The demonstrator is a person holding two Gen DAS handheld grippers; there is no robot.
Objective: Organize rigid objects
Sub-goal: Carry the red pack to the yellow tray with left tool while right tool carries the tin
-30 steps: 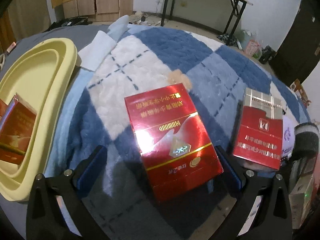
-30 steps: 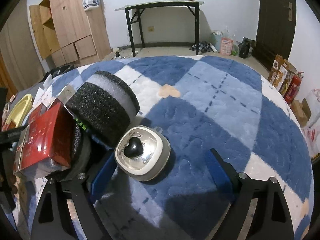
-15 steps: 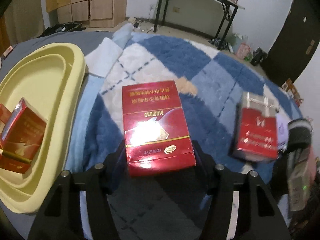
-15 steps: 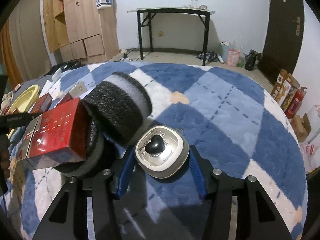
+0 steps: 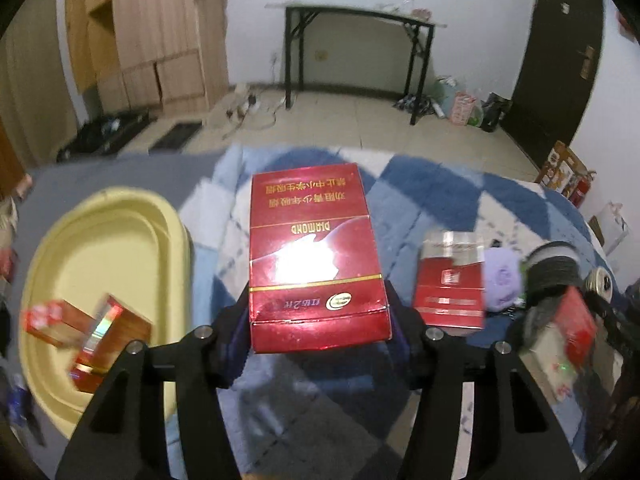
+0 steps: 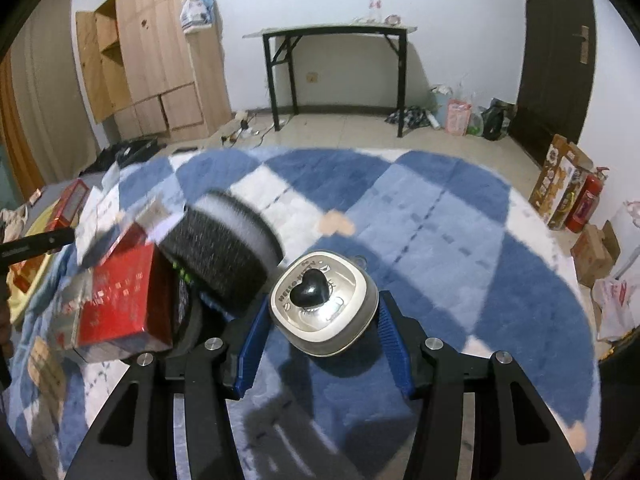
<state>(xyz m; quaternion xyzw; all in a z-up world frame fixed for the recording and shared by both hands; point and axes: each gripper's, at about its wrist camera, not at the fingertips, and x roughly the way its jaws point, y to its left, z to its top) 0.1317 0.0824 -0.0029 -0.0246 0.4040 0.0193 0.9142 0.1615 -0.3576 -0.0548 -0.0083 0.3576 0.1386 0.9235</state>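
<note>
My left gripper (image 5: 318, 316) is shut on a large red DIAMOND box (image 5: 312, 256) and holds it lifted above the blue checked blanket (image 5: 408, 184). A yellow oval tray (image 5: 108, 248) lies to its left with red boxes (image 5: 96, 332) inside. A smaller red box (image 5: 450, 284) lies on the blanket to the right. My right gripper (image 6: 320, 320) is shut on a rounded cream tin with a black heart (image 6: 324, 304), raised off the blanket (image 6: 460, 248).
A black and grey foam roll (image 6: 228, 248) and a red box (image 6: 120, 300) sit left of the right gripper. A lilac soft item (image 5: 504, 276) lies by the small box. A black table (image 6: 336, 76), wooden cabinets (image 6: 152, 64) and floor clutter stand beyond.
Both grippers closed on their objects, the left on the DIAMOND box and the right on the tin, and lifted them off the blanket. Both views now tilt up toward the room.
</note>
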